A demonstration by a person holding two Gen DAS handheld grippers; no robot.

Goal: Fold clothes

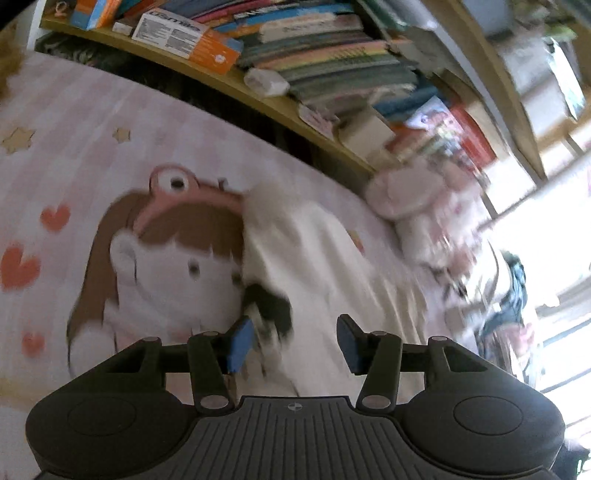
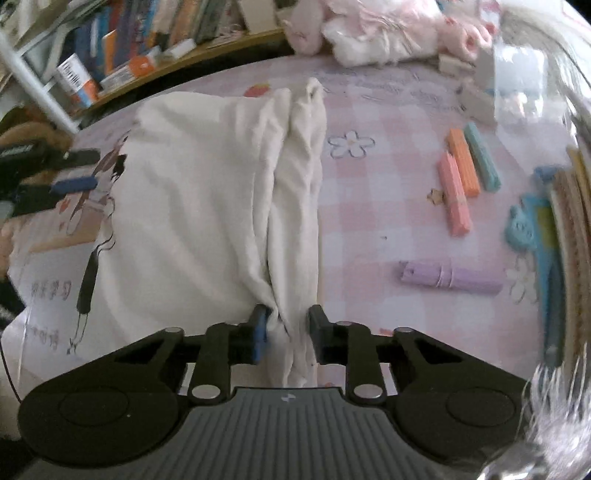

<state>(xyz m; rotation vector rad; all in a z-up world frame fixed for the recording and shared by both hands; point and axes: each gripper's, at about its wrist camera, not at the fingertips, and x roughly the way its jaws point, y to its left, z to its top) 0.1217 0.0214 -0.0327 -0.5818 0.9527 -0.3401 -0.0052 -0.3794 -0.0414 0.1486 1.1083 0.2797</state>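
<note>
A white garment (image 2: pixel 192 199) with a black cartoon print lies spread on the pink bed sheet (image 2: pixel 369 206). Its right edge is gathered into a long bunched fold (image 2: pixel 299 166). My right gripper (image 2: pixel 288 332) is shut on the near end of that fold, and cloth fills the gap between its pads. My left gripper (image 2: pixel 86 168) shows at the garment's far left edge. In the blurred left wrist view the left gripper (image 1: pixel 295 343) hovers open over the white garment (image 1: pixel 317 258), with its left pad (image 1: pixel 242 343) beside the black print (image 1: pixel 269 306) and nothing pinched.
A low wooden shelf (image 1: pixel 207 74) packed with books and boxes runs along the bed's far side. Pink and white plush toys (image 2: pixel 369 29) lie at the head. Pastel sticks (image 2: pixel 461 173) and a purple bar (image 2: pixel 450 277) rest on the sheet to the right, near a blue object (image 2: pixel 532 236).
</note>
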